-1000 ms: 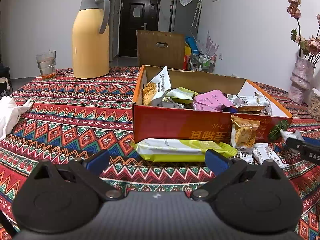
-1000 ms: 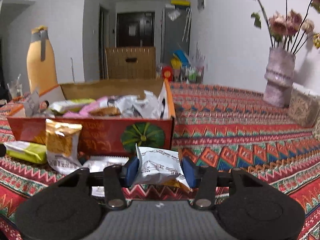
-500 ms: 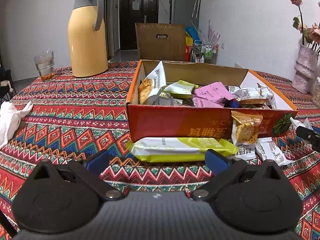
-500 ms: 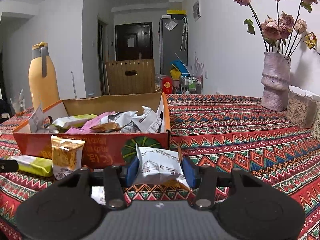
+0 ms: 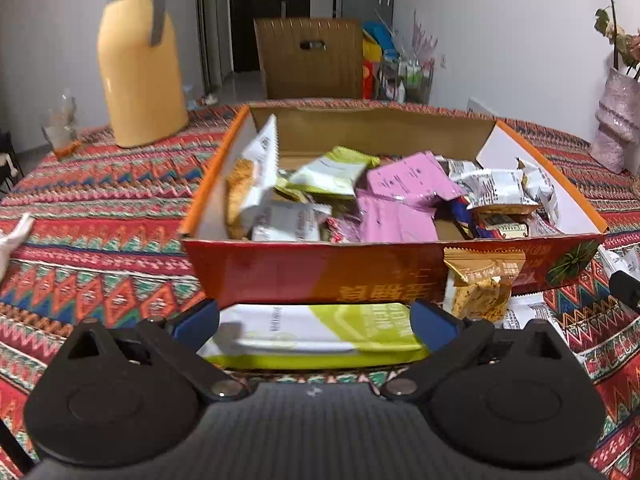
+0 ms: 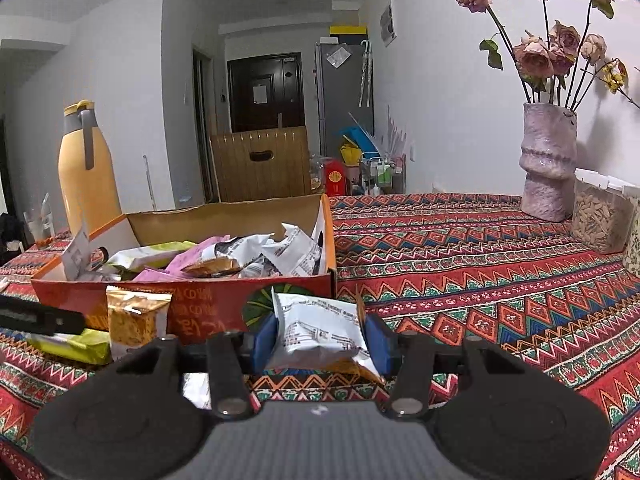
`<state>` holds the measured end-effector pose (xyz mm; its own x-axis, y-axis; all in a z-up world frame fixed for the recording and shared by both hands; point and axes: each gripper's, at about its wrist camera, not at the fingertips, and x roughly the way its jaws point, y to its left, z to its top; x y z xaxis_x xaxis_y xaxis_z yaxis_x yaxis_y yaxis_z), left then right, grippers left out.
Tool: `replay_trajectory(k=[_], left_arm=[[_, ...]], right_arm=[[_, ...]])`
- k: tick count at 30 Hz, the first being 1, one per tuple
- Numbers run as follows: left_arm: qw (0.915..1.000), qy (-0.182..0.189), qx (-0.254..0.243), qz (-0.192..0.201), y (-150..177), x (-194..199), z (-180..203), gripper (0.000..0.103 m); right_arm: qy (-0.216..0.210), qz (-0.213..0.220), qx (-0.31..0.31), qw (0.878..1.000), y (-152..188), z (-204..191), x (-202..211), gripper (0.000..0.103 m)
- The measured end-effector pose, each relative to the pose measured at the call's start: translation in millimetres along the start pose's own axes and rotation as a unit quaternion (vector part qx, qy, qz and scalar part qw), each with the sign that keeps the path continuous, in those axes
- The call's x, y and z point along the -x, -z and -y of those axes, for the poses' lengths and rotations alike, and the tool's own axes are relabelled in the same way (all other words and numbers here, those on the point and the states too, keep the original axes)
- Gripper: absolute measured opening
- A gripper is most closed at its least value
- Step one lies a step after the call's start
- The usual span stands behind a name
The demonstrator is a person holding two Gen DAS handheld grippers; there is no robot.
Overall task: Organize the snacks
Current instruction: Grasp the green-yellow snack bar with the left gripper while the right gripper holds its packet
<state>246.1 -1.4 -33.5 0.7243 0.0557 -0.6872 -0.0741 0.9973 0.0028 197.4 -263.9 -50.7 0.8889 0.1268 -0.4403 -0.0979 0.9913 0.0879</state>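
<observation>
An orange-red cardboard box (image 5: 320, 276) holds several snack packets, pink, green and white. In front of its near wall a long green-and-white packet (image 5: 316, 332) lies on the patterned cloth. My left gripper (image 5: 315, 320) stands open, and the packet's two ends lie close to the blue pads. A gold packet (image 5: 482, 288) leans on the box front. In the right wrist view my right gripper (image 6: 320, 340) is shut on a white printed packet (image 6: 320, 332), held just in front of the box's right corner (image 6: 288, 304).
A yellow thermos jug (image 5: 140, 68) and a glass (image 5: 60, 128) stand at the back left. A white tissue (image 5: 12, 236) lies at the left edge. Loose white packets (image 5: 528, 316) lie by the gold one. A vase of flowers (image 6: 548, 160) and a seed jar (image 6: 600, 220) stand at the right.
My left gripper has moved forward to the box, so the green-and-white packet now lies between its fingers. The right gripper keeps its hold on the white packet and has tilted up slightly.
</observation>
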Motion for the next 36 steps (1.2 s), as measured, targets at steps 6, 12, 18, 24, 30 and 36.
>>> replay_trajectory(k=[6, 12, 18, 24, 30, 36], left_arm=[[0.9997, -0.001, -0.007, -0.024, 0, -16, 7, 0.103], [0.9993, -0.012, -0.028, -0.023, 4, -15, 14, 0.103], [0.9990, -0.008, -0.042, -0.016, 6, -4, 10, 0.103], [0.9982, -0.005, -0.056, -0.020, 8, -3, 6, 0.103], [0.9983, 0.010, -0.052, -0.023, 11, -7, 11, 0.103], [0.9981, 0.009, -0.058, -0.015, 15, -9, 12, 0.103]], right_arm=[[-0.004, 0.000, -0.006, 1.000, 0, 3, 0, 0.048], [-0.008, 0.004, -0.006, 1.000, 0, 2, 2, 0.048], [-0.010, 0.007, -0.006, 1.000, 0, 3, 4, 0.048], [-0.011, 0.010, -0.005, 1.000, 0, 1, 5, 0.049], [-0.012, 0.010, -0.005, 1.000, 0, 1, 5, 0.049], [-0.012, 0.010, -0.005, 1.000, 0, 1, 5, 0.049]])
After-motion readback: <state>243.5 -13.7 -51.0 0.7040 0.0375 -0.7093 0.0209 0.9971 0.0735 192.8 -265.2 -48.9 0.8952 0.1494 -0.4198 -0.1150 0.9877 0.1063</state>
